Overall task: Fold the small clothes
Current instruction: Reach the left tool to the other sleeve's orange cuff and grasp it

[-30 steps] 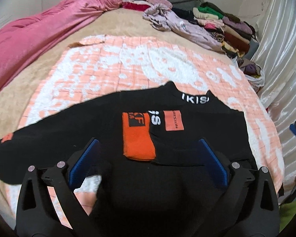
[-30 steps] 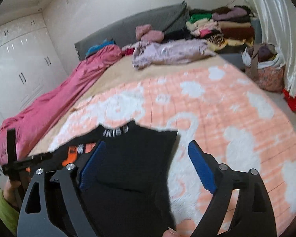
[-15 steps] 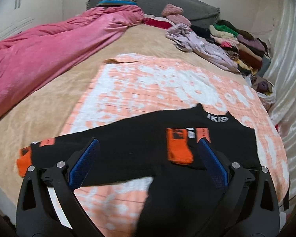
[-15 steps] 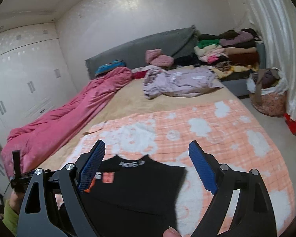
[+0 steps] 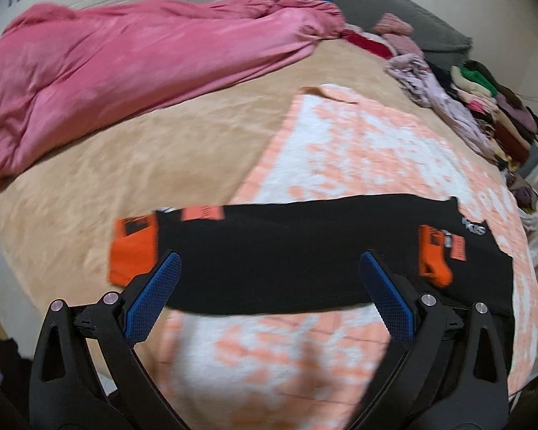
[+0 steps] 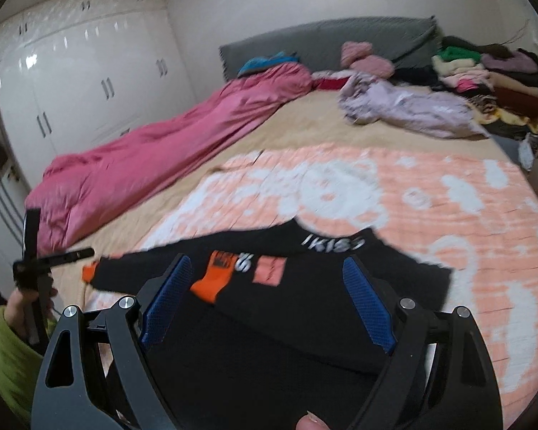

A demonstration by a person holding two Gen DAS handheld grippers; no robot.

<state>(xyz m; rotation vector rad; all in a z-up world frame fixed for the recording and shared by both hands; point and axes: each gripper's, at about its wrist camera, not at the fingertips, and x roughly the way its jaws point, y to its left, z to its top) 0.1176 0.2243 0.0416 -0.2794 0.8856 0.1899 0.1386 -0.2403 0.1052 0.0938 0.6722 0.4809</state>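
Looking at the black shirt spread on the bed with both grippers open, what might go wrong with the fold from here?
1. The black shirt has one sleeve folded in and the other sleeve stretched past the orange-and-white blanket; a fold now may come out lopsided.
2. The left gripper may pinch the blanket along with the sleeve.
3. Both views are blurred, so the aim may be off.

A matt black cloth top [image 5: 305, 251] with orange knit cuffs [image 5: 132, 254] lies on a soft, fuzzy orange-and-white blanket [image 5: 358, 150]. Beside the blanket, a tan bedcover [image 5: 125, 165] looks plush and matt. Beyond the blanket, a pink quilt [image 6: 161, 157] has a smooth satin sheen. The left gripper [image 5: 269, 297] and right gripper [image 6: 269, 301] are matt black plastic with shiny metal pins and textured blue pads [image 6: 166, 301]. Behind the quilt, white wardrobe doors [image 6: 89, 82] are glossy.
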